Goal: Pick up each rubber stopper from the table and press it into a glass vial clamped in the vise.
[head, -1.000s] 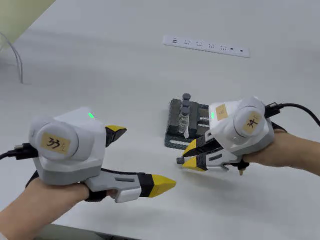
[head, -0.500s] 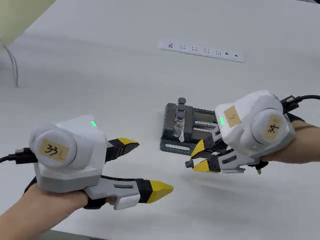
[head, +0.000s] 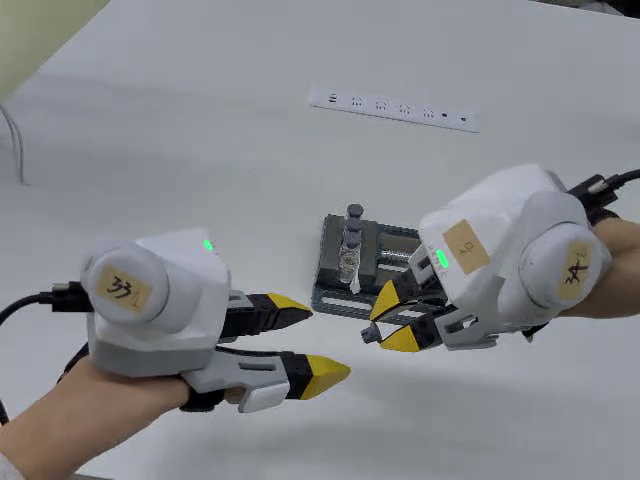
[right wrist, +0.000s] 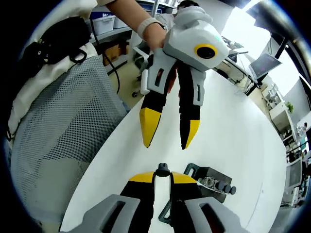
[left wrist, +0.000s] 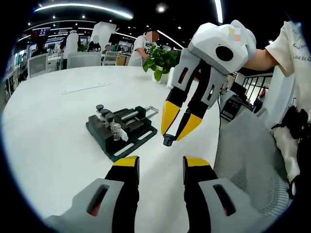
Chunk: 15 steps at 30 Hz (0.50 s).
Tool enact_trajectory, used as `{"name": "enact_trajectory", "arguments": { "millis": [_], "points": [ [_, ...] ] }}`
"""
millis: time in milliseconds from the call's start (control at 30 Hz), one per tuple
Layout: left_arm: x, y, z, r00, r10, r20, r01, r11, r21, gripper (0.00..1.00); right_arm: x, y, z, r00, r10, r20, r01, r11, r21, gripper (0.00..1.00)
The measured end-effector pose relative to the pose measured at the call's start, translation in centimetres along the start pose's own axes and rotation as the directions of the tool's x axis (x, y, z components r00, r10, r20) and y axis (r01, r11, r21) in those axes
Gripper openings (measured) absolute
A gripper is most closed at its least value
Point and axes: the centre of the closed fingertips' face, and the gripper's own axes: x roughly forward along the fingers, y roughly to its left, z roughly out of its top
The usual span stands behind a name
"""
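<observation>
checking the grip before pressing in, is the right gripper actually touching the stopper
Touching. In the right gripper view the right gripper has both yellow tips closed on the dark stopper, no gap on either side.
</observation>
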Motion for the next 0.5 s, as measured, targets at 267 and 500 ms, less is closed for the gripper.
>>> {"name": "enact_trajectory", "arguments": {
  "millis": [267,500],
  "points": [
    [1.1,-1.1,0.5,0.9984,-0.042,-0.036,0.045,0.995,0.086,0.20,-0.1,0.1,0.5,0.9993,0.032,-0.020,-0.033,0.998,-0.060,0.06],
    [1.5,-1.7,0.4,0.9962,-0.055,-0.068,0.065,0.987,0.147,0.15,-0.3,0.2,0.8,0.9980,0.053,-0.035,-0.056,0.995,-0.086,0.06]
  ]
}}
